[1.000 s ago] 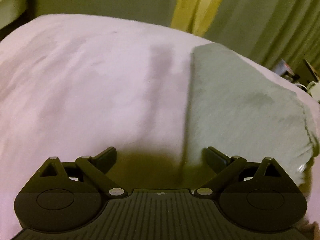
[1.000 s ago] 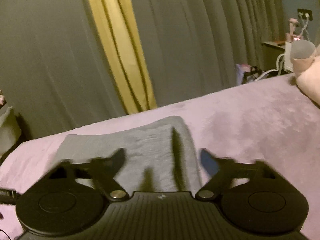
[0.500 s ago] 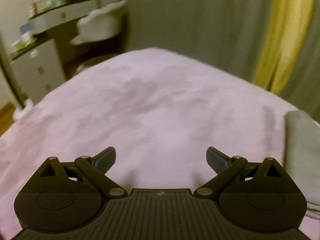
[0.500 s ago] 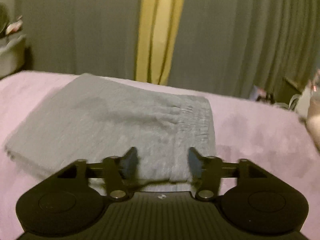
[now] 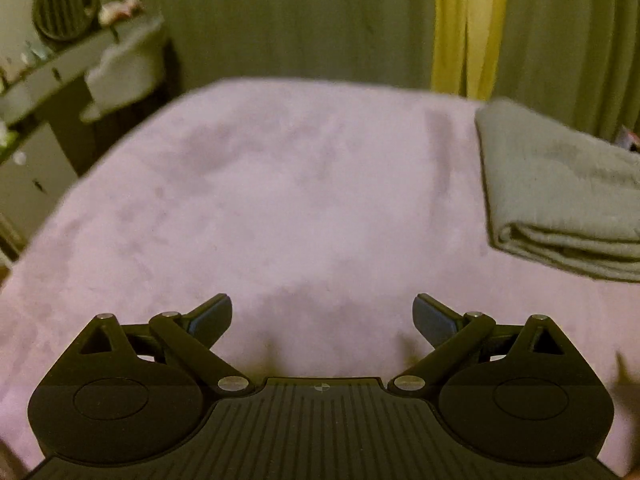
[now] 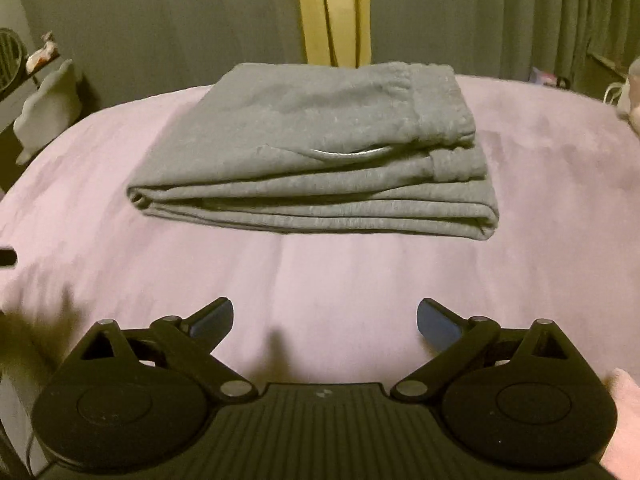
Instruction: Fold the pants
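The grey pants (image 6: 320,152) lie folded into a flat stack of several layers on the pink bedspread (image 6: 320,280), waistband to the right. In the left wrist view the stack (image 5: 560,188) sits at the right edge. My right gripper (image 6: 325,322) is open and empty, held back from the stack's near edge. My left gripper (image 5: 322,318) is open and empty over bare bedspread (image 5: 280,200), to the left of the pants.
Grey curtains with a yellow strip (image 6: 332,12) hang behind the bed. A shelf with a round fan (image 5: 64,10) and a white chair (image 5: 124,76) stand past the bed's left edge. Small items and cables (image 6: 616,88) sit at the far right.
My right gripper has opened wide and pulled back from the pants' edge. My left gripper has swung so the folded stack shows more at its right.
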